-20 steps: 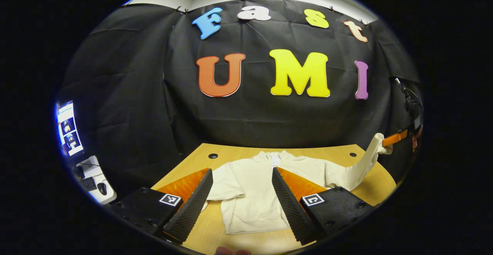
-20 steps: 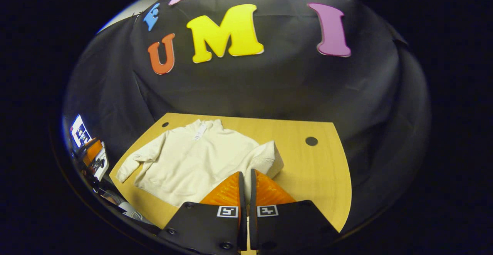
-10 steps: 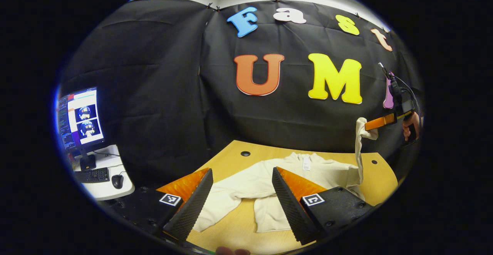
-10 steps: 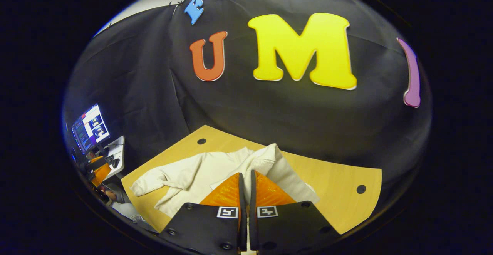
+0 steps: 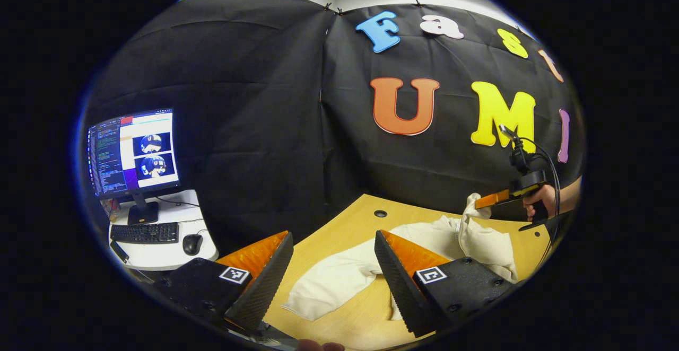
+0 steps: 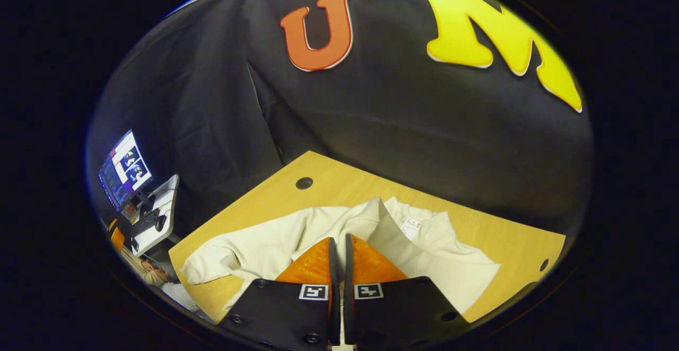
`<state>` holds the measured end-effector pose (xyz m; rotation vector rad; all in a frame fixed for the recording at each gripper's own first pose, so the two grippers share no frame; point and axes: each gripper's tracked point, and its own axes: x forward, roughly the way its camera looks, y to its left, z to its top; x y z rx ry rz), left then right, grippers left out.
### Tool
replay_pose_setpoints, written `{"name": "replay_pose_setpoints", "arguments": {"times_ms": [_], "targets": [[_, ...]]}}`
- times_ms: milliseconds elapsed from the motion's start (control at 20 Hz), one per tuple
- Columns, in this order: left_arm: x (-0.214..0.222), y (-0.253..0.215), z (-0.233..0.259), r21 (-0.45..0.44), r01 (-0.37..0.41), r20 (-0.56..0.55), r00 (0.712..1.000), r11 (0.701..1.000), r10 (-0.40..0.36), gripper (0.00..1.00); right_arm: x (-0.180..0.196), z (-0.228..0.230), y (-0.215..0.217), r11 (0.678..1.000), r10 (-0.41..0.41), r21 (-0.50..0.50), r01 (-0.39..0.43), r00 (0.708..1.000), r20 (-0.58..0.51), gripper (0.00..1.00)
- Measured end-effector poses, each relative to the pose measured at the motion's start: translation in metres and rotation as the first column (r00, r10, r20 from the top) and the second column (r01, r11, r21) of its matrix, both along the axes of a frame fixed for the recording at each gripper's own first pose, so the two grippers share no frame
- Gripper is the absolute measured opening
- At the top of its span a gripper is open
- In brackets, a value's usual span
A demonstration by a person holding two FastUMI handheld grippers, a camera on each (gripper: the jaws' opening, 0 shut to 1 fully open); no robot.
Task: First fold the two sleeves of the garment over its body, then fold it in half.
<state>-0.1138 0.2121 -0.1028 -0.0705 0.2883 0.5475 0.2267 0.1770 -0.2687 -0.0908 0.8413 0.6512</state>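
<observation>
Garment: cream long-sleeved knit sweatshirt (image 6: 424, 258), lying rumpled on the pale wooden table (image 6: 339, 186) with 1 sleeve lifted.

Right gripper (image 6: 338, 245): jaws closed, pinching the ribbed cuff of the right sleeve (image 6: 371, 216), raised above the body of the sweatshirt.

Left gripper (image 5: 334, 242): jaws wide apart, holding nothing, poised over the other sleeve (image 5: 329, 282), which lies flat on the table.

Handling note, step 1 of 2: carry the cuff across the chest, lower it flat, release only once the sleeve lies smooth.
</observation>
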Motion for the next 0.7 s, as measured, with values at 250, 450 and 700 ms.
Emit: {"name": "replay_pose_setpoints", "arguments": {"times_ms": [250, 450, 700], "targets": [[-0.018, 0.020, -0.014, 0.006, -0.035, -0.047, 0.998, 0.999, 0.035, 0.98, 0.013, -0.086, 0.059, 0.999, -0.041, -0.022, 0.040, 0.998, -0.049, 0.01], [-0.028, 0.029, -0.022, 0.021, -0.037, -0.084, 0.996, 0.999, 0.039, 0.98, 0.015, -0.143, 0.074, 0.992, -0.111, -0.068, 0.104, 0.988, -0.106, 0.01], [-0.031, 0.030, -0.035, -0.002, -0.027, -0.110, 0.994, 1.000, 0.027, 0.98, 0.014, -0.141, 0.079, 0.992, -0.110, -0.070, 0.105, 0.991, -0.077, 0.07]]}}
